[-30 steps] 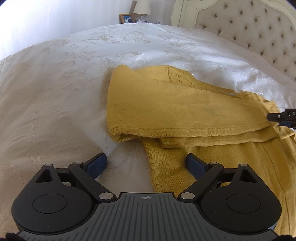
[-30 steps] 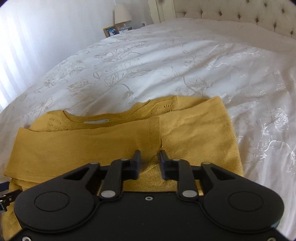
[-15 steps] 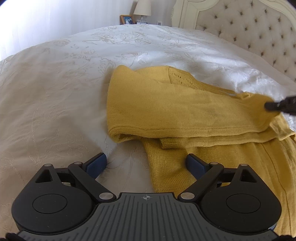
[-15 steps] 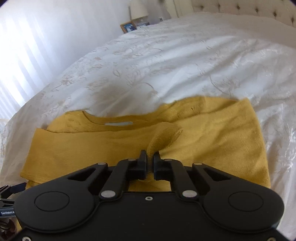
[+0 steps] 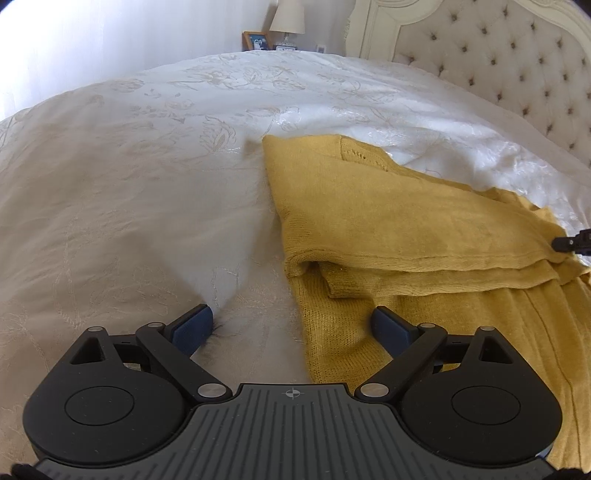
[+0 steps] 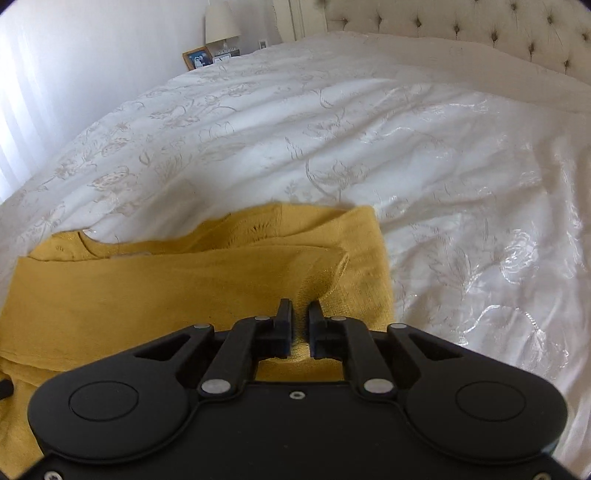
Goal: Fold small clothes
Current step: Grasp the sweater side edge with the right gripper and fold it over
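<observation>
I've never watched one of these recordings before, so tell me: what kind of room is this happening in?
Almost certainly a bedroom. A yellow knitted garment lies on a white embroidered bedspread, a tufted headboard stands behind it, and a lamp and framed photo sit at the bedside.

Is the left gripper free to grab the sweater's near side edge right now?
Probably yes: the left gripper is open, the yellow sweater edge lies between its fingers, and nothing covers it.
</observation>
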### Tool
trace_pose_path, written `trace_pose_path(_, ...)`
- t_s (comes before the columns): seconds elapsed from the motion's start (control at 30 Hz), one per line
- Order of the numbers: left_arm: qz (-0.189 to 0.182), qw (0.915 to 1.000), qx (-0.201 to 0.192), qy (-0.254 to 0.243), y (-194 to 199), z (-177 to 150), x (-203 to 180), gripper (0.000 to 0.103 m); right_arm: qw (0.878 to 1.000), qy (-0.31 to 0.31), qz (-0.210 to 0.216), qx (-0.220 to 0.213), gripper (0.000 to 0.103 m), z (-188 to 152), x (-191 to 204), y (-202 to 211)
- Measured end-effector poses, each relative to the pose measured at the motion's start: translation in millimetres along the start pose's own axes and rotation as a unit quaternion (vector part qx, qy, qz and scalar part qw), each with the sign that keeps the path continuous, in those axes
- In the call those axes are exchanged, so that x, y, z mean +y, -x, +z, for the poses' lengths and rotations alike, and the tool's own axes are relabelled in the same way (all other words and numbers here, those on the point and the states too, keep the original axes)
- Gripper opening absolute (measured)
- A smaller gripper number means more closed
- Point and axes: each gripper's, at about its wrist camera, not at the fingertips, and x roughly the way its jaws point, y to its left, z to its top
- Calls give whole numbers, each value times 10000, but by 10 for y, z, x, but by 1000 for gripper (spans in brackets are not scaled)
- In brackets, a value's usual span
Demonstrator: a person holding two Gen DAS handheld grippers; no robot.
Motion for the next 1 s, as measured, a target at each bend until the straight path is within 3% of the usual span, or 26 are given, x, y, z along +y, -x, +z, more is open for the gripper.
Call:
trace_pose_path(0.1,46,10000,-36,39,8,-7,12,94,10000,26,-71,-50,25,-69,-35,-5)
trace_pose_path(0.2,139,9999,-62,56,13,-4,32,94,9994,134,-300,-115,50,-128,-86,52)
trace_pose_path(0.23,171,9998,-66,52,14,-7,36,94,9992,147,-345,-138,53,-143,-102,78)
trace_pose_path(0.43,499,9986,-115,-129,27,-45,38,96,9987,220,-444,-125,58,-242,-169,173)
trace_pose_path(0.63,598,9979,-227,24,112,-42,60,95,9991,54,-409,-76,61,-254,-281,246)
trace_pose_path(0.73,606,9960,-567,323,340,37,64,95,9993,-31,-287,-234,64,-258,-315,419)
trace_pose_path(0.83,601,9938,-887,286,495,209,-37,95,9992,66,-72,-388,64,-301,-317,619)
trace_pose_path(1.0,480,9966,-652,139,233,452,-245,95,9984,313,158,-445,65,-407,-249,784)
